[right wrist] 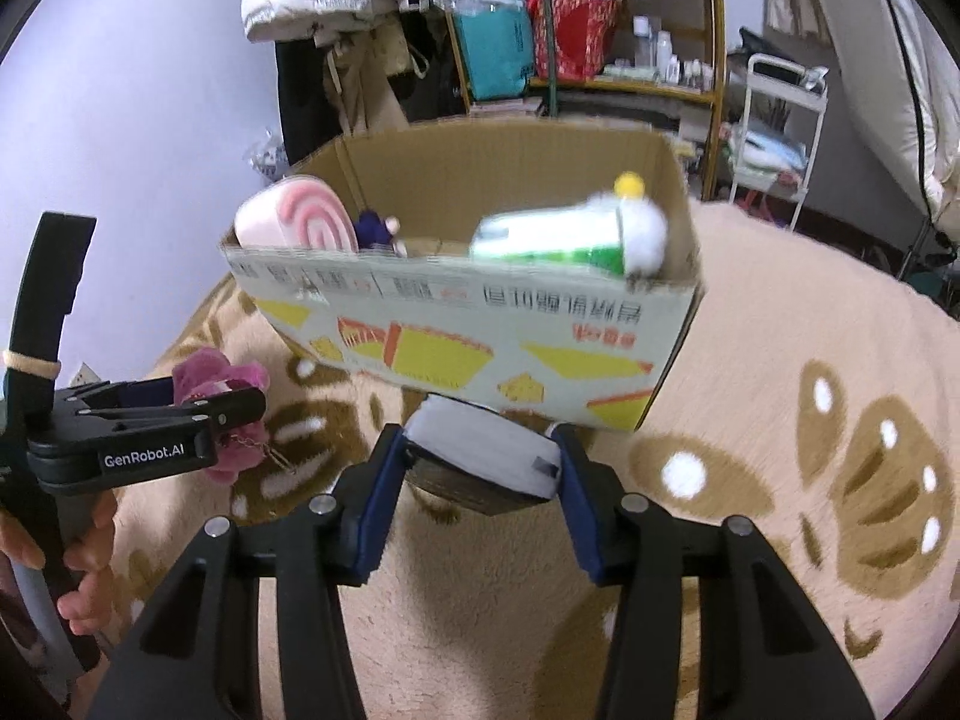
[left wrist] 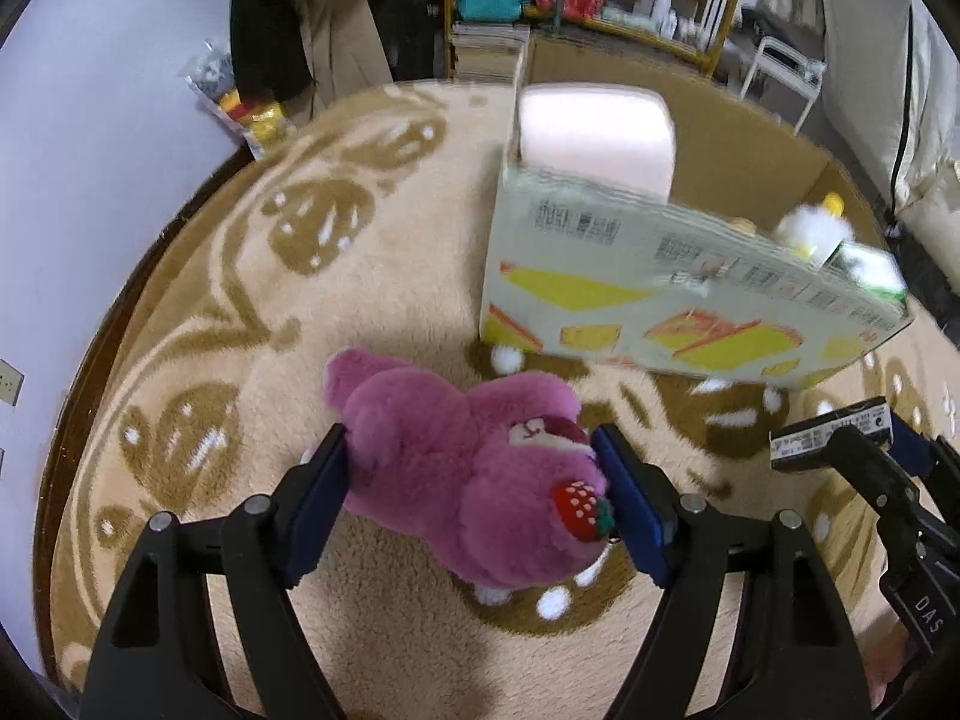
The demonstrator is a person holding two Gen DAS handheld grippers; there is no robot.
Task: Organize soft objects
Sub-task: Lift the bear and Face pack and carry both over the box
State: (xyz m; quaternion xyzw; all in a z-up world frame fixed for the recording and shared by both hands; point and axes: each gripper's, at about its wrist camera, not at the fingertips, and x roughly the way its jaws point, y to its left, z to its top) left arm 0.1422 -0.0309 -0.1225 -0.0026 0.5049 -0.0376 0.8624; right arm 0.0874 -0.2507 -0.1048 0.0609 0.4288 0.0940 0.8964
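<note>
A purple plush bear (left wrist: 456, 468) with a red strawberry on it hangs just above the carpet, and my left gripper (left wrist: 471, 444) is shut on it, one pad pressed into each side. My right gripper (right wrist: 477, 441) is shut on a flat packet (right wrist: 486, 450) with a white top and dark underside, close in front of the cardboard box (right wrist: 456, 324). In the box lie a pink swirl cushion (right wrist: 300, 216), a small dark blue doll (right wrist: 375, 228) and a green-and-white plush bottle (right wrist: 558, 240). The left wrist view shows the right gripper (left wrist: 870, 450) with the packet (left wrist: 831, 432) at the right edge.
A beige carpet (right wrist: 780, 360) with brown patterns covers the floor. Behind the box (left wrist: 660, 312) stand a wooden shelf (right wrist: 600, 30) full of bags and bottles, and a white trolley (right wrist: 774, 138). A wall runs on the left. A hand (right wrist: 78, 588) holds the left gripper's handle.
</note>
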